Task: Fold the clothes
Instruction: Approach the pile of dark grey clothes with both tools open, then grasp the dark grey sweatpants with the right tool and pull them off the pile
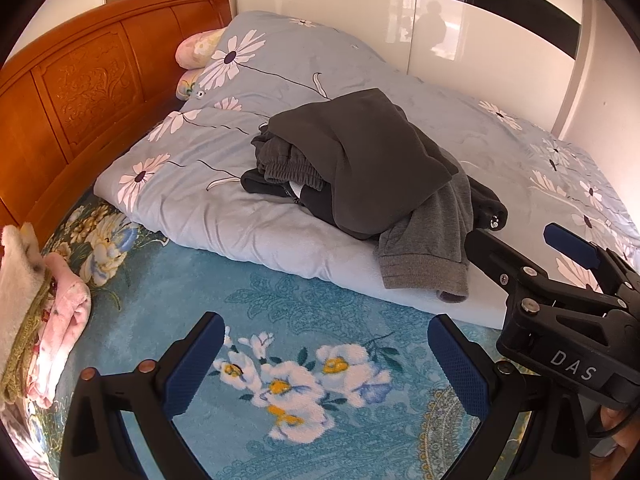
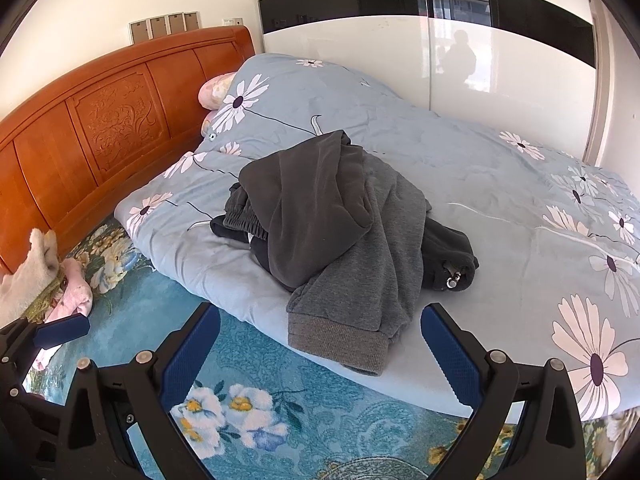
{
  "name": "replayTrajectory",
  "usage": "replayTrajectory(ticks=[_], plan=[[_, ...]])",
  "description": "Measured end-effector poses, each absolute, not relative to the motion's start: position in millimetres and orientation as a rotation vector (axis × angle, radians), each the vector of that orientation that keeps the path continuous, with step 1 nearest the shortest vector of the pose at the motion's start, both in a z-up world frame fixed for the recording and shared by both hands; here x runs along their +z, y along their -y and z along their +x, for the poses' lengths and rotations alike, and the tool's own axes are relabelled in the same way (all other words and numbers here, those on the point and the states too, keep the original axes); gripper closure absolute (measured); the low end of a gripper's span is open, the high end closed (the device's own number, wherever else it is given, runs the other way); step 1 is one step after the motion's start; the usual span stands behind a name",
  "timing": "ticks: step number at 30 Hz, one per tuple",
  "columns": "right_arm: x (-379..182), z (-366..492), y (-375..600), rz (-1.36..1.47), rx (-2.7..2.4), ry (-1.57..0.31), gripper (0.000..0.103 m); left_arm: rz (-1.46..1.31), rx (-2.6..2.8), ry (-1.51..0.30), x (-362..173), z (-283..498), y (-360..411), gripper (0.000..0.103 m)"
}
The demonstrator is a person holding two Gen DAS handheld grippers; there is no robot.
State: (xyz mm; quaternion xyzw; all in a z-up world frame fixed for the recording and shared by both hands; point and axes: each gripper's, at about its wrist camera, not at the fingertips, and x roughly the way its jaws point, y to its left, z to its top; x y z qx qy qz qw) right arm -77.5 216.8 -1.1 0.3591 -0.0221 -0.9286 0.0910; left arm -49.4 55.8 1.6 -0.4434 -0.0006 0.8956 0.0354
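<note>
A heap of dark grey clothes (image 1: 360, 168) lies on the pale blue flowered quilt (image 1: 224, 200); a lighter grey cuffed piece (image 1: 428, 256) hangs toward the quilt's near edge. The heap also shows in the right wrist view (image 2: 332, 220), with its cuff (image 2: 340, 340) just beyond my right gripper (image 2: 320, 344). My left gripper (image 1: 326, 344) is open and empty above the teal floral bedspread (image 1: 280, 312), short of the quilt. My right gripper is open and empty; it shows in the left wrist view (image 1: 528, 240) at the right, near the heap's zipper end.
An orange carved wooden headboard (image 1: 80, 92) stands at the left. Pink and cream folded cloths (image 1: 44, 320) lie at the left edge of the bed. Pink pillows (image 1: 200, 48) peek from behind the quilt. A glossy white wardrobe (image 1: 440, 28) stands behind the bed.
</note>
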Motion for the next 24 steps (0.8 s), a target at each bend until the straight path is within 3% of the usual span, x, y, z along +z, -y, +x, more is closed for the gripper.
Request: replayTrajectory(ticks=[5, 12, 16, 19, 21, 24], plan=[[-5, -79, -214, 1.075, -2.745, 0.073, 0.002, -1.384, 2.75, 0.017, -2, -47, -53, 0.0], [-26, -100, -225, 1.134, -2.741, 0.174, 0.002, -1.348, 2.746, 0.331, -15, 7, 2, 0.0], [-27, -138, -219, 1.116, -2.723, 0.118, 0.002, -1.357, 2.725, 0.527, -21, 44, 44, 0.0], [-30, -176, -216, 1.163, -2.698, 0.088, 0.003, -1.39, 2.757, 0.534, -21, 74, 70, 0.0], [-36, -201, -223, 1.252, -2.7, 0.169, 0.009, -1.481, 2.783, 0.501, -23, 89, 87, 0.0], [-52, -231, -245, 1.395, -2.653, 0.474, 0.027, -1.564, 2.836, 0.529, -25, 110, 114, 0.0]])
